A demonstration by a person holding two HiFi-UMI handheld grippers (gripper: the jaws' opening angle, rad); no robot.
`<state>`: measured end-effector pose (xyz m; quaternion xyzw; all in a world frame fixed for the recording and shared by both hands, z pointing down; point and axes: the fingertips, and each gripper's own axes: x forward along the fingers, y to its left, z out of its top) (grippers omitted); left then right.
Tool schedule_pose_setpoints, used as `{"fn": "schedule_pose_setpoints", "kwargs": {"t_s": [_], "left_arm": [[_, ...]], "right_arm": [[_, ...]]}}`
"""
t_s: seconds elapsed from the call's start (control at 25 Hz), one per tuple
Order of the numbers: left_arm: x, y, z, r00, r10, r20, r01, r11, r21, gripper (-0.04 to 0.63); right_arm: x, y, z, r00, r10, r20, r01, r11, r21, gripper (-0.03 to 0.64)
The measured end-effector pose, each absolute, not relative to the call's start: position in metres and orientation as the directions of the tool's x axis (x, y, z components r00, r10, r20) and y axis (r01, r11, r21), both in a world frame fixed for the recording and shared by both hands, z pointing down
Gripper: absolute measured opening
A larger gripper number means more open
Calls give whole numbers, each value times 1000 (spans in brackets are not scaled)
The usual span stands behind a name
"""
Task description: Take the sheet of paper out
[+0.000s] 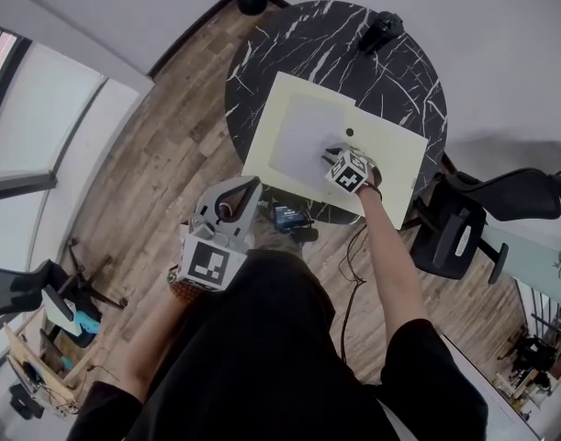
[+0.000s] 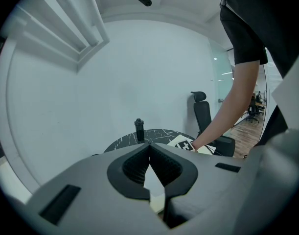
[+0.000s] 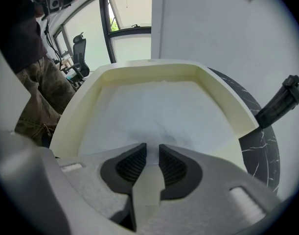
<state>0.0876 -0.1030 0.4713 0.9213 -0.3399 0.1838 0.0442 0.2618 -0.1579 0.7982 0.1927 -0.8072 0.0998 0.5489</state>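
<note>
Left gripper [image 1: 251,189] closed, empty, held short of the round black marble table [image 1: 308,39] on wood floor [image 1: 170,154]; one white sheet [image 1: 303,131], slightly creased, lies in one cream tray [image 1: 399,154], right gripper [image 1: 333,152] jaws apart at its near edge; one bottle [image 1: 379,30] at the far rim.

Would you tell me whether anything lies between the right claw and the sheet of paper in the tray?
Nothing visible does. The right claw is down at the sheet of paper inside the tray, jaws slightly apart. The bottle stands to the side on the table.
</note>
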Motion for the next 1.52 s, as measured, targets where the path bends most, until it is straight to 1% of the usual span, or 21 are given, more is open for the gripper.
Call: {"fn": "schedule_pose_setpoints", "kwargs": {"t_s": [0.12, 0.24, 0.64, 0.84, 1.08, 1.24, 1.36, 1.52], "left_arm": [[89, -103, 472, 707, -606, 364, -635, -771, -51, -2], [90, -104, 473, 713, -599, 363, -622, -780, -65, -2], [90, -108, 475, 716, -598, 360, -628, -777, -42, -2], [88, -111, 474, 714, -603, 357, -632, -774, -41, -2], [79, -115, 474, 709, -606, 361, -628, -775, -67, -2], [79, -115, 476, 722, -590, 362, -591, -798, -123, -2], [80, -115, 475, 711, -606, 356, -623, -778, -79, -2], [80, -114, 475, 720, -596, 356, -601, -791, -110, -2]], "right_arm": [[262, -158, 798, -322, -212, 923, -436, 898, 55, 72], [260, -157, 799, -312, -209, 927, -423, 904, 61, 60], [258, -155, 800, -283, -152, 947, -402, 915, 27, 44], [256, -154, 801, -285, -156, 946, -424, 905, 21, 2], [255, -152, 801, -272, -164, 948, -439, 898, 29, 2], [255, -153, 801, -272, -184, 944, -458, 888, 41, 2], [256, -153, 799, -271, -191, 943, -450, 892, 52, 2], [255, -152, 796, -271, -195, 943, -436, 898, 61, 0]]}}
